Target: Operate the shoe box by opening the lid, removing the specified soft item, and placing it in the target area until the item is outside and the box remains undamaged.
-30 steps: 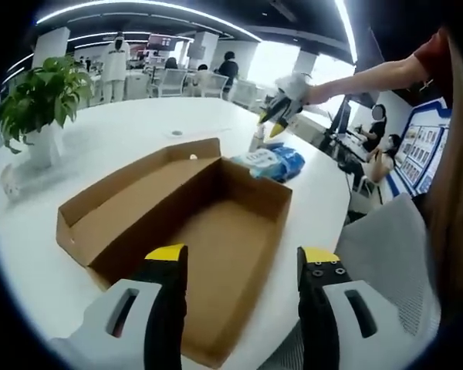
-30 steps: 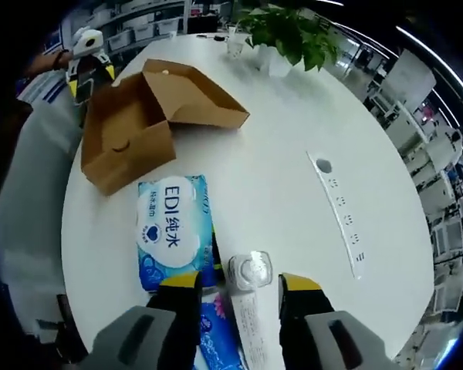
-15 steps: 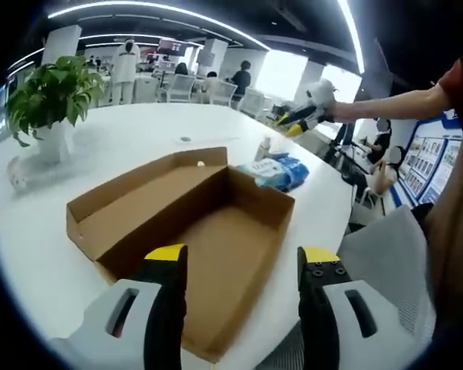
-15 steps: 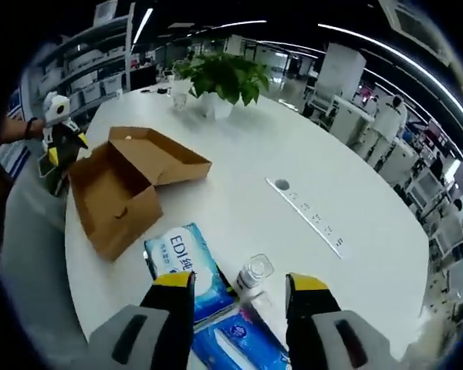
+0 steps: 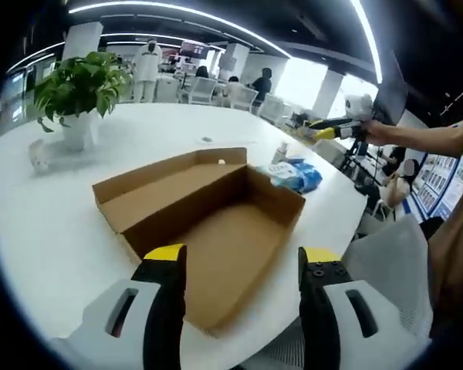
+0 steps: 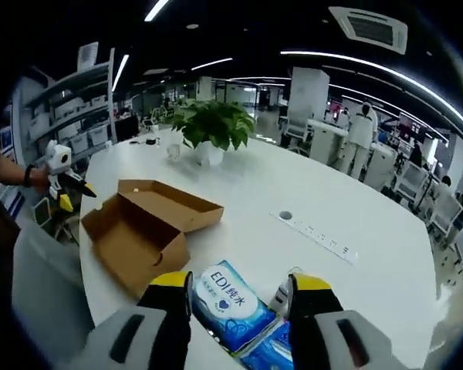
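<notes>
Shoe box (image 5: 216, 223) of brown cardboard, lying open on the white bench (image 5: 54, 223) with its lid (image 5: 166, 181) folded back flat beside the base; the interior that shows holds nothing. In the left gripper view, the left hand-held gripper (image 5: 241, 258) hangs over the near edge of the box, its yellow-tipped jaws spread wide with nothing between them. Beyond the far end of the box lies a blue tissue pack (image 5: 297, 173), outside the box on the bench, next to a small bottle (image 5: 282, 149). A potted plant (image 5: 81, 89) stands farther back on the bench. The right hand-held gripper (image 5: 339, 129) appears above the bench edge, held at the end of an outstretched arm.

In the right gripper view, the right hand-held gripper (image 6: 239, 285) is held wide apart and empty above the tissue pack (image 6: 230, 297). The shoe box (image 6: 150, 223) lies well apart from the pack, and the left hand-held gripper (image 6: 65, 189) is near its far side.
</notes>
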